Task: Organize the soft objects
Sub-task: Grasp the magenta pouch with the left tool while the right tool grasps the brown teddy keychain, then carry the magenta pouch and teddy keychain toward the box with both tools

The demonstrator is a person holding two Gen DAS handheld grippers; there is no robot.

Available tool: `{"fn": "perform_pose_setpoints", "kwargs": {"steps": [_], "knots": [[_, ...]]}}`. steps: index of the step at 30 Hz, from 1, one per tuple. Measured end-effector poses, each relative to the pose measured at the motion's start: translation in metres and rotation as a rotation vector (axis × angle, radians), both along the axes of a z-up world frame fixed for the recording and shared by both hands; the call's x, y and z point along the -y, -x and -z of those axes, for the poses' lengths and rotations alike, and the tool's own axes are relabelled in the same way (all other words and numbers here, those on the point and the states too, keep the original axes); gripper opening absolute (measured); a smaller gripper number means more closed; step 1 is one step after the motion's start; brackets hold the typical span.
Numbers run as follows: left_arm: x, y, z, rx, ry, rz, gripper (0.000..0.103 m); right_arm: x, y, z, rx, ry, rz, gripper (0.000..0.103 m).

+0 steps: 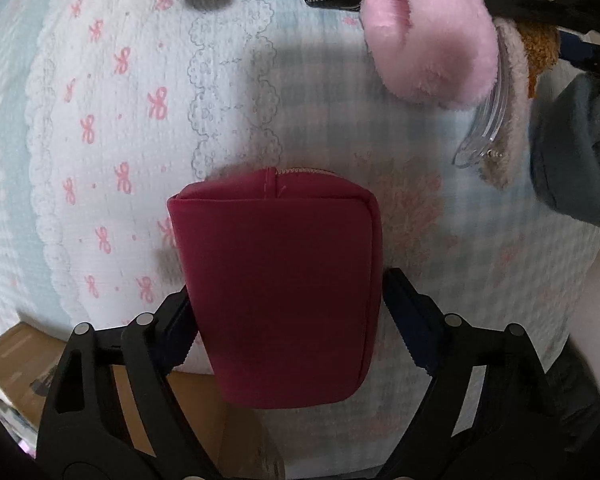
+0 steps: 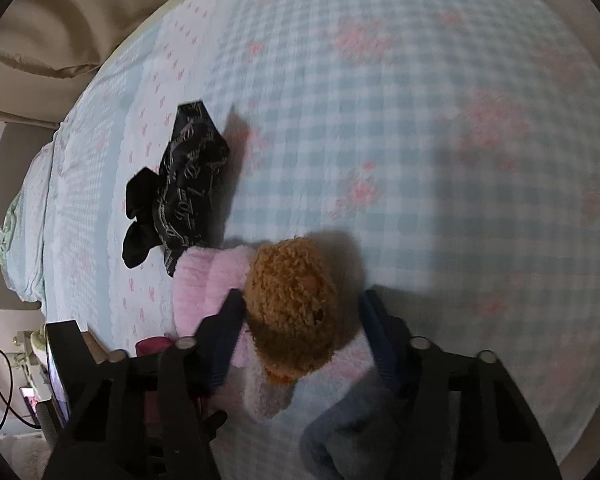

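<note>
Soft objects under inspection are lying on a quilted bed cover (image 2: pixel 420 120) in pale blue check with pink bows.

1. Red pouch (image 1: pixel 284 280): smooth, boxy, zip seam along its far edge. It is sitting at the near edge of the bed between the fingers of the left gripper (image 1: pixel 288 312). The left finger is touching its side; the right finger is standing just clear, so the jaws are spread around it, not yet pinching. Risk: the slick face is likely to slide if the pads are closing only on the near end, and the pouch could be tipping off the edge toward the cardboard box (image 1: pixel 28 352) below.

2. Plush toy (image 2: pixel 296 312): curly brown head, fluffy pink body and ear. The right gripper (image 2: pixel 300 336) is straddling it, the left pad pressing into pink fleece; contact on the far side is unclear, so I cannot tell whether the pinch is complete. Risk: fleece is compressing and the grip may be catching pile only.

3. Grey fabric (image 2: pixel 340 432) is lying just beside the toy and could be snagging. Black printed cloth (image 2: pixel 188 184) is lying apart.
</note>
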State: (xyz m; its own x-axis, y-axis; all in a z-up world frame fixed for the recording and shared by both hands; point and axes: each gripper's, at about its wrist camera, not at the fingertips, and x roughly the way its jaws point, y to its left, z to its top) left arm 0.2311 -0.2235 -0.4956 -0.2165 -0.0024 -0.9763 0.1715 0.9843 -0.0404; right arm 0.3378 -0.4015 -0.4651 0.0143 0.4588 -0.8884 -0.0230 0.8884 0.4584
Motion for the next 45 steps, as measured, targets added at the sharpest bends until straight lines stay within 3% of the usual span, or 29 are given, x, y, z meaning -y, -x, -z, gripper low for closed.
{"fn": "perform_pose_setpoints", "kwargs": {"steps": [2, 3, 8, 17, 22, 32, 45], "knots": [[0.0, 0.001, -0.002, 0.006, -0.002, 0.002, 0.066, 0.001, 0.001, 0.003, -0.007, -0.035, 0.015, 0.039], [0.001, 0.0, -0.003, 0.012, -0.004, 0.0, 0.064, 0.002, 0.0, 0.004, -0.013, -0.056, 0.025, 0.036], [0.001, -0.001, -0.014, 0.014, 0.023, -0.017, 0.051, 0.004, 0.003, 0.003, -0.013, -0.075, 0.042, 0.034], [0.011, -0.009, -0.047, 0.044, 0.06, -0.018, 0.043, 0.011, 0.009, -0.014, 0.024, -0.066, 0.081, 0.032], [0.013, -0.008, -0.081, 0.084, 0.084, -0.011, 0.043, 0.017, 0.015, -0.039, 0.07, -0.068, 0.1, 0.032], [0.013, -0.005, -0.18, 0.214, 0.155, -0.022, 0.042, 0.02, 0.043, -0.116, 0.179, -0.061, 0.129, 0.032], [-0.072, 0.039, -0.304, 0.444, 0.231, -0.069, 0.042, -0.021, 0.112, -0.243, 0.319, -0.041, 0.12, 0.032]]}}
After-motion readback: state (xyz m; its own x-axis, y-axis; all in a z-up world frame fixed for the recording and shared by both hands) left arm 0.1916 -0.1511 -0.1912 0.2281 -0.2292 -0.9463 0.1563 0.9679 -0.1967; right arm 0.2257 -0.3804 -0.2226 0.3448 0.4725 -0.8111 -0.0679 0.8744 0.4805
